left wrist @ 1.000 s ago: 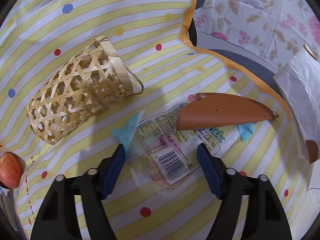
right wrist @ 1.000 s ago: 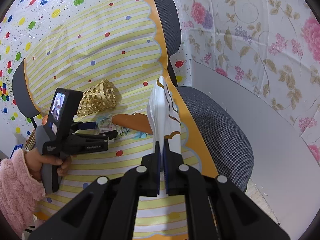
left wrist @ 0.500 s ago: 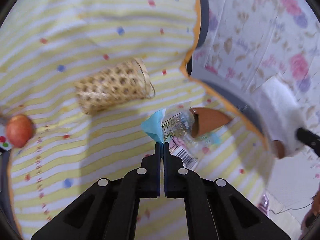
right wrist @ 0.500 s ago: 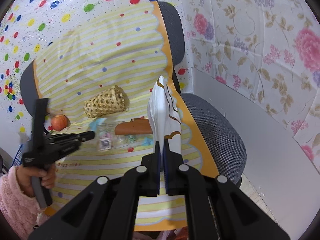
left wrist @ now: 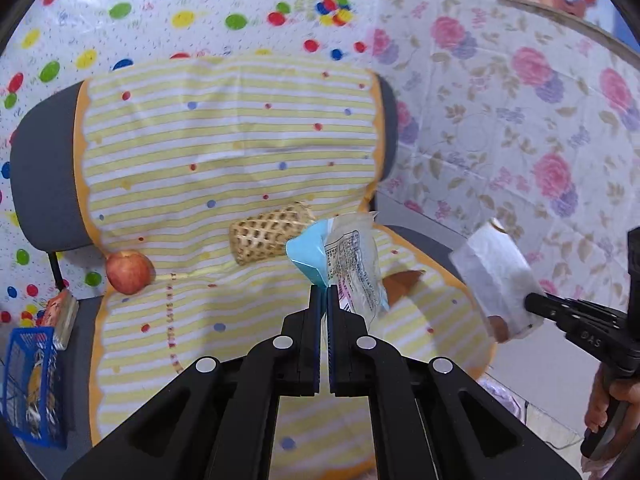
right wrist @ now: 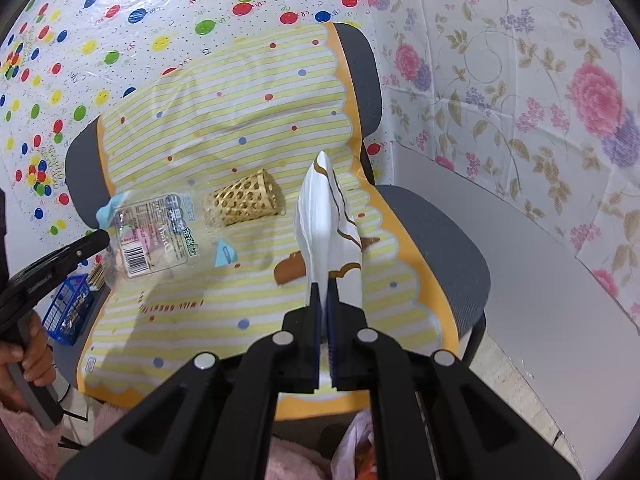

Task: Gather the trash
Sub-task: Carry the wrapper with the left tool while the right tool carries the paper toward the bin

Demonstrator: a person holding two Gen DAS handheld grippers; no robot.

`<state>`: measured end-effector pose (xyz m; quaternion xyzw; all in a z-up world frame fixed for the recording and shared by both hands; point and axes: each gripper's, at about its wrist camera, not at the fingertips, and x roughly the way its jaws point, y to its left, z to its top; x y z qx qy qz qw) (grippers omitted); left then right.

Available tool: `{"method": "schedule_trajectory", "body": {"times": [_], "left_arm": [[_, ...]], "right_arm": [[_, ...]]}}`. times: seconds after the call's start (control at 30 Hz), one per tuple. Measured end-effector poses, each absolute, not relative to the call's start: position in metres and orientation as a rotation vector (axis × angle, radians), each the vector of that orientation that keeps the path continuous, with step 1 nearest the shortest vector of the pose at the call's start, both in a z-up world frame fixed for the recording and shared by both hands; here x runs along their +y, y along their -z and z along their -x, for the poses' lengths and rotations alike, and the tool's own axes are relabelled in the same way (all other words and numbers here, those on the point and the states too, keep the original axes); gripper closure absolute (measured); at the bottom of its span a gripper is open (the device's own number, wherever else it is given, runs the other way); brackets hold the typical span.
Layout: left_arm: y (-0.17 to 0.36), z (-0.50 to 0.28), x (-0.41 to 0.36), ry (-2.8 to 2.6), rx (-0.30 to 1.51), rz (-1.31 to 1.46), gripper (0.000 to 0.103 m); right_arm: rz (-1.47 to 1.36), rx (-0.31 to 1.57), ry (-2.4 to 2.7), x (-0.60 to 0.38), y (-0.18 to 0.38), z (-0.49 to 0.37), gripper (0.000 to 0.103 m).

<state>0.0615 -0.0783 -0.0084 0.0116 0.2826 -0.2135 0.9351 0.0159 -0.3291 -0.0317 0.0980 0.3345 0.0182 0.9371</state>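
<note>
Wrapper [left wrist: 352, 264], clear plastic with blue corner: clamped at near edge in left gripper [left wrist: 324, 292], lifted clear of chair cover [left wrist: 224, 148]. White paper bag [right wrist: 324, 216]: clamped in right gripper [right wrist: 323, 292].

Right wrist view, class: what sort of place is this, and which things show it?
Probably a corner of a home room, dressed up for recording: an office chair under a striped cloth, flowered sheeting and balloon-print party sheeting on the walls.

Both wrist cameras look down along their jaws at one draped chair [left wrist: 224, 148], sharing its basket [right wrist: 244, 200].
</note>
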Motion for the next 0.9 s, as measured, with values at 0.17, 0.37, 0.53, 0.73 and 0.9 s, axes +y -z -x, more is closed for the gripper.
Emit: {"method": "schedule_trajectory", "body": {"times": [0.17, 0.37, 0.53, 0.73, 0.9], "left_arm": [[0.013, -0.022, -0.098, 0.496, 0.561, -0.037, 0.100], [0.022, 0.013, -0.126, 0.554, 0.545, -0.074, 0.100], [0.036, 0.038, -0.153, 0.628, 0.541, -0.112, 0.099], [0.059, 0.059, -0.189, 0.726, 0.562, -0.149, 0.099], [0.080, 0.071, -0.215, 0.785, 0.586, -0.188, 0.099]], "right_arm": [[-0.184, 0.693, -0.001, -0.326, 0.034, 0.014, 0.100], [-0.173, 0.711, 0.060, -0.332, 0.040, 0.054, 0.100], [-0.179, 0.741, 0.127, -0.344, 0.049, 0.087, 0.100], [-0.204, 0.781, 0.207, -0.361, 0.066, 0.120, 0.100], [-0.239, 0.808, 0.279, -0.376, 0.082, 0.143, 0.099]]}}
